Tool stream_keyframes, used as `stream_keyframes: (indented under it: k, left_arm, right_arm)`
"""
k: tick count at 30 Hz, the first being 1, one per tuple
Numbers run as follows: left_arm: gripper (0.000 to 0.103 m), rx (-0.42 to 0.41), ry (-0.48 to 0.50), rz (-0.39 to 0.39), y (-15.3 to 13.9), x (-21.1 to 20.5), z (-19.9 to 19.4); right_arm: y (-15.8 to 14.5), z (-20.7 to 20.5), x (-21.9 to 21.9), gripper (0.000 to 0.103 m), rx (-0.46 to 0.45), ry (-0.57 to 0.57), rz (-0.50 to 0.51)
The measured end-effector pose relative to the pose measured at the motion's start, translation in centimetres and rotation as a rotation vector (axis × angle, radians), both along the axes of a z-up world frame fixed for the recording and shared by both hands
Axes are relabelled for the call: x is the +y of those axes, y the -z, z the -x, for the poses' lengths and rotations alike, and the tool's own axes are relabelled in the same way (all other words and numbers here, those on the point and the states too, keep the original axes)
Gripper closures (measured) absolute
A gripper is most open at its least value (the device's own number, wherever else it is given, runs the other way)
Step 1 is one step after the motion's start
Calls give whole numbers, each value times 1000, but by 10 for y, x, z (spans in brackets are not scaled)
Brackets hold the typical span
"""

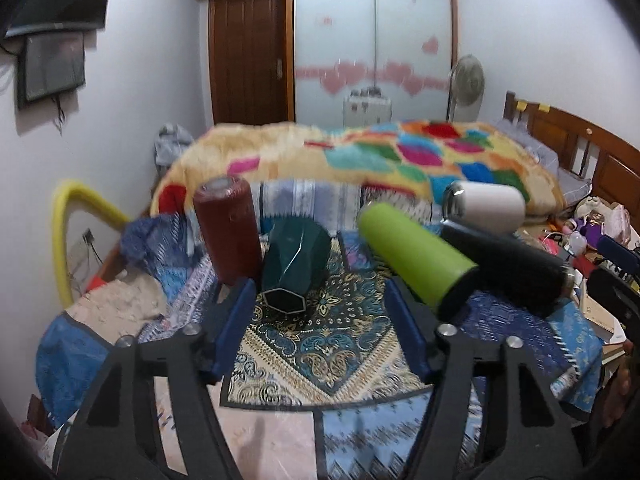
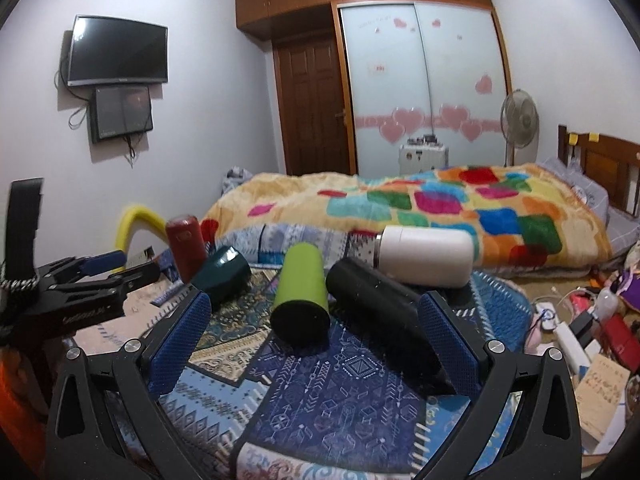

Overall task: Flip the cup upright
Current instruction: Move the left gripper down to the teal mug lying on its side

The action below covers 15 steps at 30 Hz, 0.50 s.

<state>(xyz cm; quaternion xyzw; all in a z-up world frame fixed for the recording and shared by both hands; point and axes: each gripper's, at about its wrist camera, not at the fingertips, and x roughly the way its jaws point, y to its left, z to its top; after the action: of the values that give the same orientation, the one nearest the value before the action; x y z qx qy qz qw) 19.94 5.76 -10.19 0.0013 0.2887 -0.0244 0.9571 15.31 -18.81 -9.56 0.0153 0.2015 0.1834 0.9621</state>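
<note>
**Five cups on the patterned cloth, both hand-held grippers open and empty**

Surface: patterned cloth spread in front of the bed. Whether a table lies beneath it cannot be told.

Cups present: red cup standing on end, tilted slightly; dark green faceted cup leaning or lying, its hexagonal end toward the left camera; lime green cup, black cup and white cup all on their sides. The task does not say which cup is meant.

Left hand-held gripper: jaws spread wide, nothing between them. The dark green faceted cup lies just ahead, slightly left of centre, long axis running roughly away from the gripper.

Right hand-held gripper: jaws spread wide, holding nothing. The lime green cup lies straight ahead between the finger lines, dark end facing the gripper, long axis pointing away. The black cup lies beside the right finger, running diagonally.

Judgement: left is nearer the dark green cup, right nearer the lime and black. No grasp yet.
</note>
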Motion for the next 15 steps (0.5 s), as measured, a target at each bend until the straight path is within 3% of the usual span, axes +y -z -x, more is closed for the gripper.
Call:
stream_keyframes:
  k: [6,10,15]
  left_arm:
    - [40,85,18,-24,22,6,-50]
    - [40,124,0,-111,39,4,-79]
    - [41,182,-15,-73,56,19,-101]
  right_arm:
    - [4,-19,15,0,-7,-26,51]
    - [8,-28,26,0,-11,-48,72]
    - [15,-35,29,0,6,-71,59]
